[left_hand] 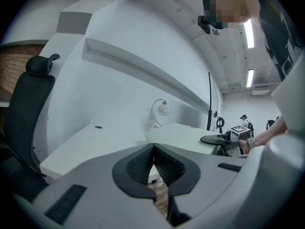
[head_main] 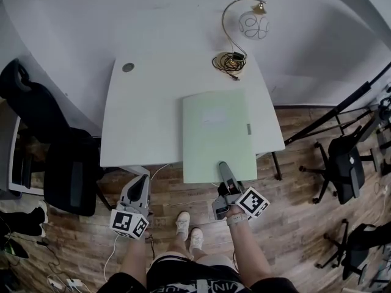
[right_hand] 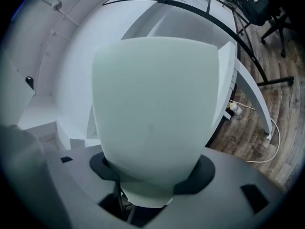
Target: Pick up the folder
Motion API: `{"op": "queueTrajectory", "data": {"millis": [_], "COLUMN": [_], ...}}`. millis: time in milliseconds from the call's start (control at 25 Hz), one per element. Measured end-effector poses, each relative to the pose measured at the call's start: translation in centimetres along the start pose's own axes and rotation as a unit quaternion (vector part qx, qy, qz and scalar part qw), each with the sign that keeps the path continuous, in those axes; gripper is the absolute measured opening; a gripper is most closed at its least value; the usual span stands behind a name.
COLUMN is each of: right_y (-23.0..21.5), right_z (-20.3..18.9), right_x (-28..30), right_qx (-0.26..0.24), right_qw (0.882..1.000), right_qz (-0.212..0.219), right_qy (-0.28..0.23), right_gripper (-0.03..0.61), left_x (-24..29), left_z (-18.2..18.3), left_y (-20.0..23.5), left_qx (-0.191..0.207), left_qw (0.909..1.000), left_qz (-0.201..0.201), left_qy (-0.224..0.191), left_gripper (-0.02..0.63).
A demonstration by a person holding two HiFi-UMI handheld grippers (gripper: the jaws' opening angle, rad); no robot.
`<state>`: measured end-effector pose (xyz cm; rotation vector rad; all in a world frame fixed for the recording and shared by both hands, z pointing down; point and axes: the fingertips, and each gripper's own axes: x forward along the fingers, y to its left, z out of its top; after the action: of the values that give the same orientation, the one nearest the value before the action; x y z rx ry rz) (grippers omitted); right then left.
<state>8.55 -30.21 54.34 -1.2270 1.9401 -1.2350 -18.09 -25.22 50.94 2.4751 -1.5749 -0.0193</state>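
A pale green folder [head_main: 217, 133] lies lengthwise on the right half of the white table [head_main: 146, 115], with its near end hanging out over the front edge. My right gripper [head_main: 224, 166] is shut on that near end, one jaw lying on top of the cover. In the right gripper view the folder [right_hand: 152, 109] fills the middle and runs down between the jaws. My left gripper [head_main: 143, 179] hangs in front of the table's edge, left of the folder, shut and holding nothing. Its view shows the pads [left_hand: 153, 151] meeting and the folder [left_hand: 183, 135] off to the right.
At the table's back stand a curled-stem lamp [head_main: 252, 23] and a coil of cable [head_main: 229, 61]. A round grommet [head_main: 127, 67] sits at the back left. A black chair [head_main: 67, 176] stands left of the table, another chair [head_main: 345, 163] and a slanted black pole [head_main: 330, 115] to the right.
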Motion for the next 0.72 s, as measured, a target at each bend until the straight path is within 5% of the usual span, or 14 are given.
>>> {"op": "queueTrajectory", "data": {"millis": [120, 320, 720], "right_y": [2.3, 1.0, 2.2], "right_z": [0.9, 1.3, 2.6], "right_x": [0.5, -1.1, -2.9], "right_qx": [-0.029, -0.037, -0.11], "right_qw": [0.998, 0.999, 0.993], "right_qz": [0.052, -0.011, -0.034], "right_qy": [0.002, 0.011, 0.029], "right_gripper": [0.291, 0.291, 0.291], "left_x": [0.1, 0.0, -0.5], "left_z": [0.4, 1.3, 3.6], "left_y": [0.0, -0.2, -0.8], "left_qx": [0.004, 0.008, 0.017], "left_qw": [1.0, 1.0, 0.9997], "left_qz": [0.001, 0.002, 0.007], "left_qy": [0.0, -0.005, -0.017], "left_gripper": [0.014, 0.014, 0.014]}}
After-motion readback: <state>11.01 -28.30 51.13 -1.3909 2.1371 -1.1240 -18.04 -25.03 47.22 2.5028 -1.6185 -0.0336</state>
